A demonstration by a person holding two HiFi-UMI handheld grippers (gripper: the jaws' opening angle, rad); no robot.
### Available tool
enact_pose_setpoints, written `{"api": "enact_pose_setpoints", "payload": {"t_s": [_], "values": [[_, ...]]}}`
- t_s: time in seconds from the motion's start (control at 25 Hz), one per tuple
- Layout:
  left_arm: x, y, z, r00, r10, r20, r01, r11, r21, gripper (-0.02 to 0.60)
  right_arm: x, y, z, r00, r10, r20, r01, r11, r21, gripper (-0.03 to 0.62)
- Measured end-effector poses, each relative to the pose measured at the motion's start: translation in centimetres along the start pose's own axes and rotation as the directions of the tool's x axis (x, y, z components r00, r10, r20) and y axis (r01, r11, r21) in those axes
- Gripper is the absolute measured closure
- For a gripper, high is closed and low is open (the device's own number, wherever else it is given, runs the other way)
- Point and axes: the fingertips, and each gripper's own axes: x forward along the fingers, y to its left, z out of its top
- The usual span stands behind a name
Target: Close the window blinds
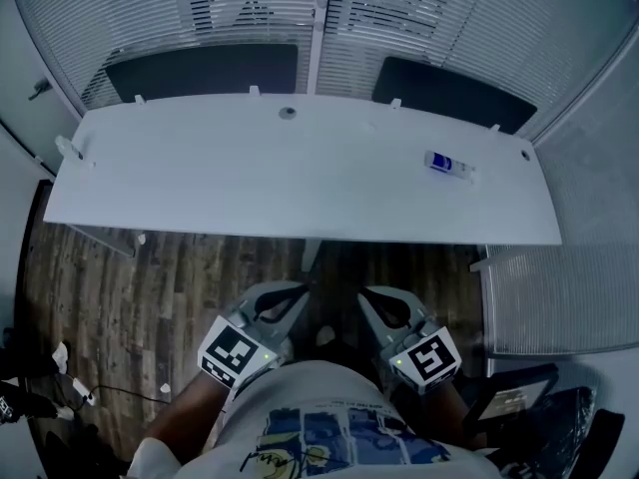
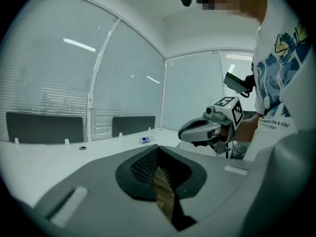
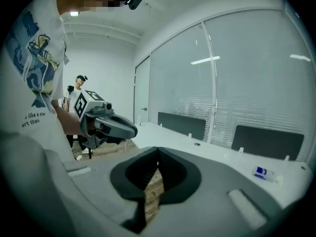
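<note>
Beyond desk (image 1: 250, 178): window blinds (image 1: 250, 8), well apart | left hand-held gripper (image 1: 298, 292), right hand-held gripper (image 1: 369, 295): jaws together | slats seemingly part-open

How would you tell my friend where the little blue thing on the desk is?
Find the long white desk in front of the window blinds. Near its right end, in front of the right-hand dark panel, lies a small tube-like thing. It is the only blue-and-white item on the desk.

We can see two grippers (image 1: 299, 290) (image 1: 366, 295), one white tabletop (image 1: 250, 183), two dark panels (image 1: 205, 71) (image 1: 454, 93) and one little blue-and-white bottle (image 1: 446, 164).
</note>
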Motion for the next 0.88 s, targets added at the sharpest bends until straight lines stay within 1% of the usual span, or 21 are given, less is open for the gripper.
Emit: {"api": "enact_pose_setpoints", "payload": {"t_s": [0.2,0.32,0.44,0.52,0.68,0.76,0.88], "values": [[3.0,0.6,1.9,1.000,0.015,0.003,-0.015,1.000,-0.003,0.580,0.2,-3.6,1.0,1.000,0.026,0.006,-0.026,1.000,-0.014,0.591],[5.0,1.4,3.0,0.999,0.035,0.004,-0.035,0.999,0.001,0.580,0.3,-6.0,1.5,0.999,0.040,0.008,-0.040,0.998,-0.043,0.592],[7.0,2.0,3.6,0.998,0.060,0.011,-0.060,0.998,0.005,0.580,0.3,-8.2,1.2,0.998,0.055,0.011,-0.055,0.998,-0.024,0.591],[8.1,2.4,3.9,0.997,0.077,0.018,-0.077,0.997,0.005,0.580,0.5,-9.4,0.6,0.998,0.066,0.007,-0.066,0.997,-0.032,0.591],[9.3,3.4,4.0,0.995,0.102,0.012,-0.102,0.995,-0.001,0.580,1.1,-10.9,0.7,0.997,0.083,0.001,-0.083,0.996,-0.031,0.592],[9.6,4.3,4.0,0.994,0.108,0.001,-0.108,0.994,0.000,0.580,1.6,-11.7,0.8,0.997,0.081,0.000,-0.081,0.996,-0.024,0.592],[9.9,6.9,4.2,0.991,0.132,-0.007,-0.132,0.991,0.000,0.580,3.2,-13.3,0.7,0.998,0.068,-0.007,-0.068,0.997,-0.021,0.591]]}}
